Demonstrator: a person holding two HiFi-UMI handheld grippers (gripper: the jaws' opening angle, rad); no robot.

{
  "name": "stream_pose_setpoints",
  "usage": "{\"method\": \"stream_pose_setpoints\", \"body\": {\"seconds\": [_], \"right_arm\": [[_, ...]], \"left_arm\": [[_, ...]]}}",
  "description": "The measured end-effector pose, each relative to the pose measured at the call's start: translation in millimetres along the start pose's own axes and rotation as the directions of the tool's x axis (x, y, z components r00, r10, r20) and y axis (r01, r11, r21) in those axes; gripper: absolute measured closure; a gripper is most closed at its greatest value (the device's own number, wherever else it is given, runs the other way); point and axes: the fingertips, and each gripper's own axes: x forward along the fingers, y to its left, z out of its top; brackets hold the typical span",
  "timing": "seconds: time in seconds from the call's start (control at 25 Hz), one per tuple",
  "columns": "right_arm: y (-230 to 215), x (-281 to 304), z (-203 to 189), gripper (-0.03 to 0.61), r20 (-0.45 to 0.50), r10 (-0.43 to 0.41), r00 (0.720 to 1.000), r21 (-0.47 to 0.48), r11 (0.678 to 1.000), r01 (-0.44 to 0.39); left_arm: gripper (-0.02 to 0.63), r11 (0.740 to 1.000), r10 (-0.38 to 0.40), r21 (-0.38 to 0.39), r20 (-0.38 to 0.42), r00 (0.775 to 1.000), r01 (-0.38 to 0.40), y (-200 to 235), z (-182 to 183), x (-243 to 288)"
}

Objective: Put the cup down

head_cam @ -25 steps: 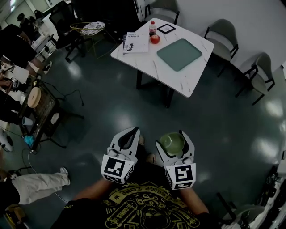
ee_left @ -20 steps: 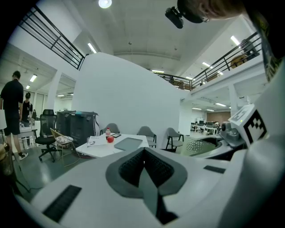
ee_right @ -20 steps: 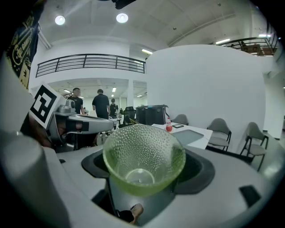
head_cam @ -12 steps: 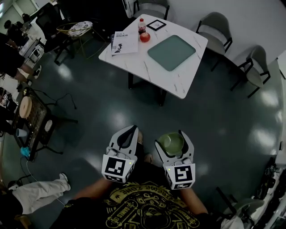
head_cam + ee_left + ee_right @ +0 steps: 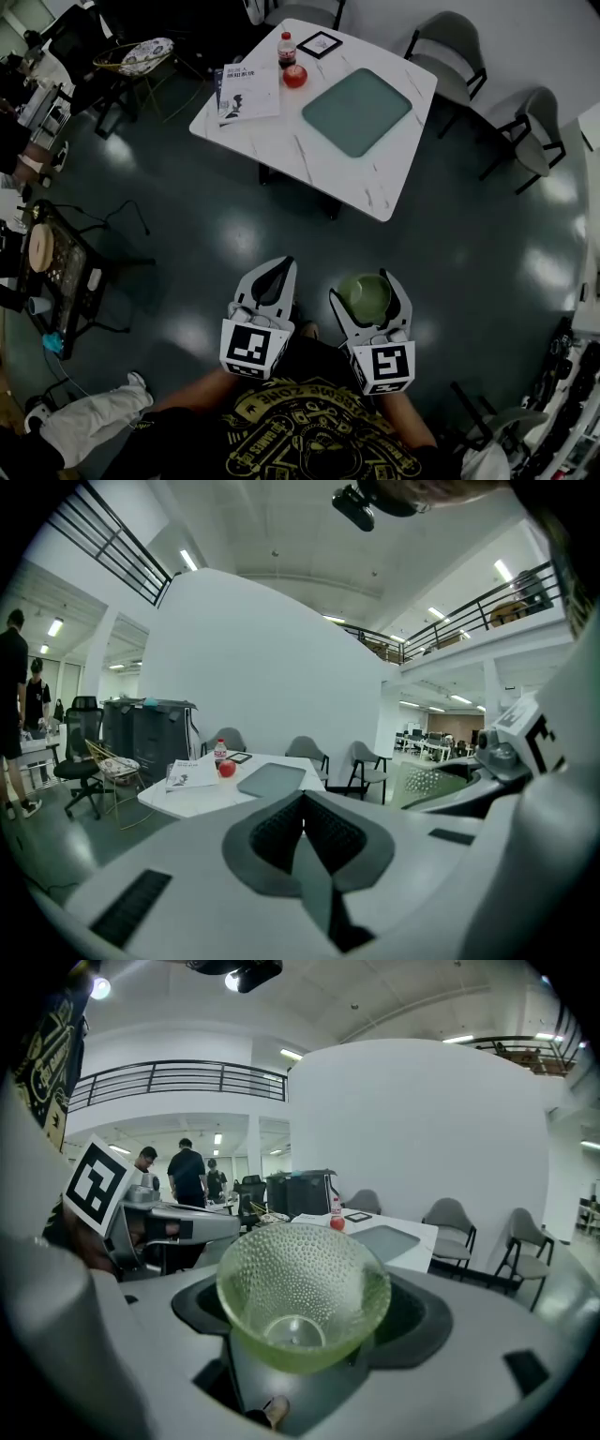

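Drawn closer since the earlier frame, the white tabletop, yet well ahead of both hands. Green dimpled cup clamped upright in wide-spread right hand-held gripper — left hand-held gripper pinched together, empty.

A white table stands far off on the dark floor. On it lie a green mat, a paper book at the left, a round red thing, a bottle and a black frame. A grey chair stands at the right.
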Motion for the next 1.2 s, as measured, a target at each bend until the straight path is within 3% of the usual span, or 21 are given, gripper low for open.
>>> {"method": "stream_pose_setpoints", "body": {"seconds": [0.64,1.2], "right_arm": [[-11.8,92.5,36.1,0.178,-0.032,-0.078,0.996,0.016,0.997,0.079],[-7.2,135.9,63.6,0.178,-0.008,-0.054,0.999,-0.009,0.999,0.054]], "left_arm": [[0.603,0.998,-0.061,-0.005,-0.010,0.998,0.061,80.5,25.6,73.5],[0.603,0.999,-0.023,-0.024,0.026,0.999,0.023,119.1,43.4,86.6]]}}
